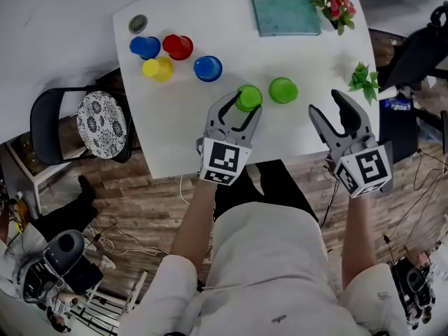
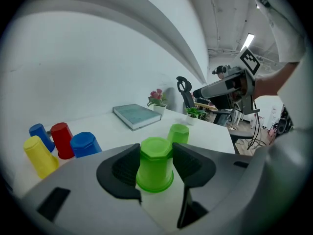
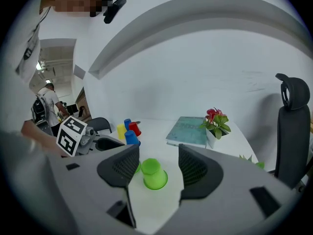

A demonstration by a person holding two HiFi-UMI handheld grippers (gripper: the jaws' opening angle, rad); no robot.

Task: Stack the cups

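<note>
Now the left hand-held gripper (image 2: 155, 153) straddles a green cup (image 2: 155, 169), jaws spread; the right hand-held gripper (image 3: 157, 155) gapes empty.

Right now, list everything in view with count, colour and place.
green cups: 2, green, table's front edge
blue cups: 2, blue, left group
red cup: 1, red, left group
yellow cup: 1, yellow, left group
disc: 1, grey, behind that group
book: 1, teal, far edge
plants: 2, red-flowered by the book, green at right edge
table: 1, white
chair: 1, black, left of table
left claw: 1, grey, open around one green cup
right claw: 1, grey, open, empty
</note>
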